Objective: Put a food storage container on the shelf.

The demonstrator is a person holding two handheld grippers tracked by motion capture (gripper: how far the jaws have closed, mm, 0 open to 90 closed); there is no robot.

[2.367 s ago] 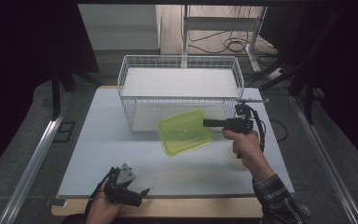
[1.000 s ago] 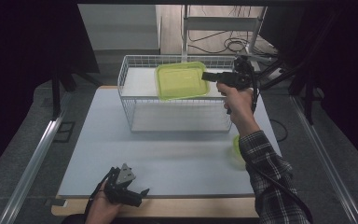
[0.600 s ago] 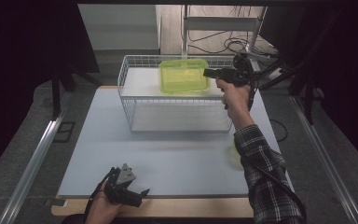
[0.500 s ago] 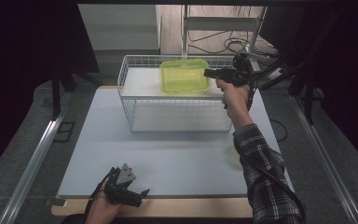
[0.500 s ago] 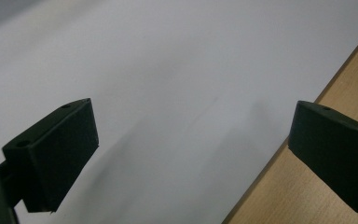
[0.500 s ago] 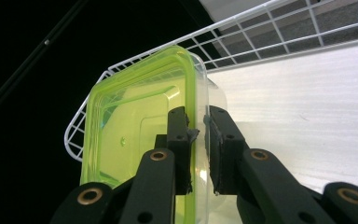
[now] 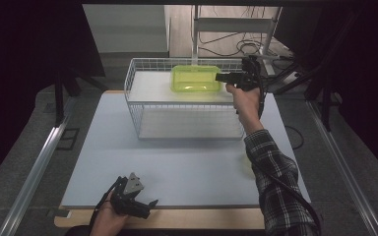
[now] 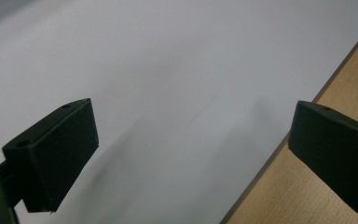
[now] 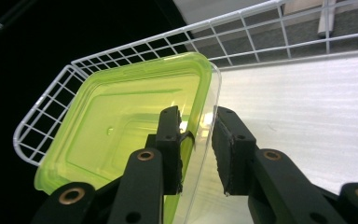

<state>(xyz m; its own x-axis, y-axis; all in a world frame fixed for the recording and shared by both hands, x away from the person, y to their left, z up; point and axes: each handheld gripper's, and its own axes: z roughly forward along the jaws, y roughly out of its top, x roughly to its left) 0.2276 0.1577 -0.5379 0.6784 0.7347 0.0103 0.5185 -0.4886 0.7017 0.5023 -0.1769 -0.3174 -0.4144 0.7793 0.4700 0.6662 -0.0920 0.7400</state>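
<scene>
A translucent lime-green plastic container [image 7: 195, 78] [image 9: 121, 126] sits inside the white wire basket [image 7: 184, 101] at its far right end. My right gripper [image 7: 221, 77] [image 9: 196, 154] reaches over the basket's right side. Its jaws have just been opening and straddle the container's near wall; one pad is inside, the other outside, with a visible gap at the rim. My left gripper [image 7: 142, 206] [image 8: 191, 154] rests open at the table's near edge, with nothing between its jaws.
The basket's wire rim [image 9: 51, 100] curves around the container's far side. A white mat [image 7: 177, 162] [image 8: 168, 70] covers the wooden table [image 8: 307, 196]. A pale green object [image 7: 246, 164] lies on the mat, partly hidden by the plaid sleeve [image 7: 275, 182].
The container has come down from the basket's rim level to rest inside the basket. The right jaws have widened around its wall. The left hand has not moved.
</scene>
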